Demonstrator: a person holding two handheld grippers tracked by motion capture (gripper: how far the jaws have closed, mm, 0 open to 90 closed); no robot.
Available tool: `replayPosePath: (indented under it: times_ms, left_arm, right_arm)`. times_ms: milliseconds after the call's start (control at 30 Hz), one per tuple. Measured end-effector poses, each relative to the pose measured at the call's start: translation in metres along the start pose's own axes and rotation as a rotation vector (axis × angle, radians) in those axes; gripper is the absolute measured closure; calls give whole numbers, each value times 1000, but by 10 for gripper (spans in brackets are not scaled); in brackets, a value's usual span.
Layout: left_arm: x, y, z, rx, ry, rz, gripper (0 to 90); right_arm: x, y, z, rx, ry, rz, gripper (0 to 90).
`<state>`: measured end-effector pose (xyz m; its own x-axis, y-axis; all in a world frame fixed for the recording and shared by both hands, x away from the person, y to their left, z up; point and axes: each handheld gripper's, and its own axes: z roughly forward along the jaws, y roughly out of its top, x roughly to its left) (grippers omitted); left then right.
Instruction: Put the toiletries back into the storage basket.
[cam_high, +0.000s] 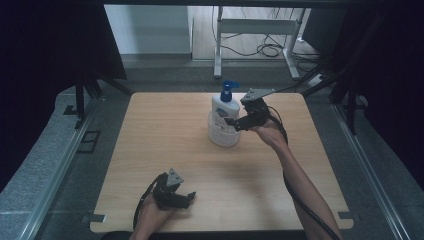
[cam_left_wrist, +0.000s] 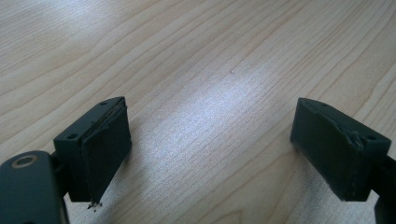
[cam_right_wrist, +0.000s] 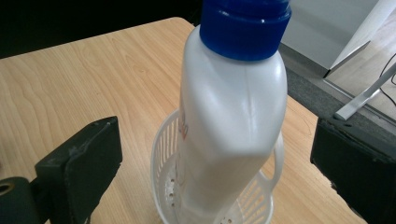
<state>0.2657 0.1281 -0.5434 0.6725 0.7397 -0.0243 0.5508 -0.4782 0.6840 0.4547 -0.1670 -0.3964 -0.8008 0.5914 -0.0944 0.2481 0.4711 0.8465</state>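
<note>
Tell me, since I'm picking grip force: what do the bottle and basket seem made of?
Bottle: apparently smooth white plastic, faintly glossy, with a moulded seam; its cap looks like shinier blue plastic. Basket: likely thin white plastic, judging by its slotted walls and perforated bottom.

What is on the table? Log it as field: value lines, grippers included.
table: wooden top
bottle: white, blue pump, standing in basket
basket: white, slotted, far centre of table
left gripper: open, low over bare wood at near edge
right gripper: open, jaws either side of the bottle, not touching it
</note>
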Motion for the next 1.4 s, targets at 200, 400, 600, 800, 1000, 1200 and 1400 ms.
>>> replayPosePath:
  times_ms: [200,400,600,800,1000,1200,1400]
  left_arm:
    - [0,0,0,0,0,0,116]
    - [0,0,0,1,0,0,116]
    - [0,0,0,1,1,1,116]
    - [0,0,0,1,1,1,116]
    - [0,0,0,-2,1,-2,116]
    - [0,0,0,-1,2,-2,116]
    - [-1,0,0,-1,3,-3,116]
  right_arm:
    - [3,-2,-7,8,1,-14,14]
    - [7,-7,-14,22,-2,-21,15]
    - [11,-13,-21,29,0,-28,23]
    - [15,-19,-27,42,0,-38,27]
    - [19,-26,-35,50,2,-51,30]
    - [21,-32,-42,54,7,-55,29]
    - [24,-43,-49,68,8,-55,23]
